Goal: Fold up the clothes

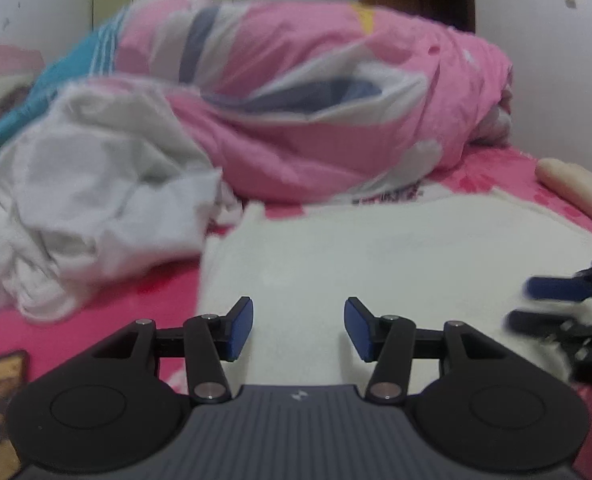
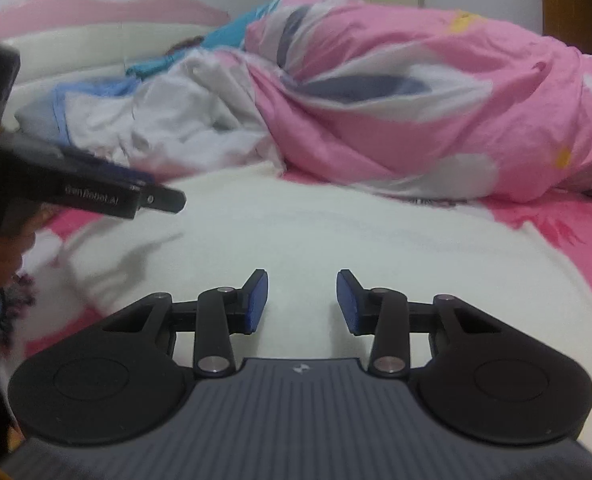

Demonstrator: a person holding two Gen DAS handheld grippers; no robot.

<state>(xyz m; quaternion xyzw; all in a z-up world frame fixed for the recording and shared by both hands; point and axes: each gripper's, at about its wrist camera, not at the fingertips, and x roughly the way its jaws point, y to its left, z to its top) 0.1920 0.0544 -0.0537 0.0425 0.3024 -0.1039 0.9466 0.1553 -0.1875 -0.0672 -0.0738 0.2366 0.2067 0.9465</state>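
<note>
A cream-white garment (image 1: 375, 256) lies flat on the pink bedsheet, and it fills the middle of the right wrist view (image 2: 315, 232) too. My left gripper (image 1: 298, 328) hovers over its near left part, open, with nothing between the blue pads. My right gripper (image 2: 301, 300) is over the same cloth, open and empty as well. The right gripper's fingers (image 1: 551, 292) show at the right edge of the left wrist view. In the right wrist view the left gripper (image 2: 152, 196) reaches in from the left above the garment's left edge.
A crumpled white cloth heap (image 1: 88, 204) lies left of the garment. Behind both sits a bunched pink flowered quilt (image 1: 315, 96). A cream roll (image 1: 575, 192) lies at the right bed edge, a dark card (image 1: 0, 372) at the lower left. A hand (image 2: 4, 256) holds the left tool.
</note>
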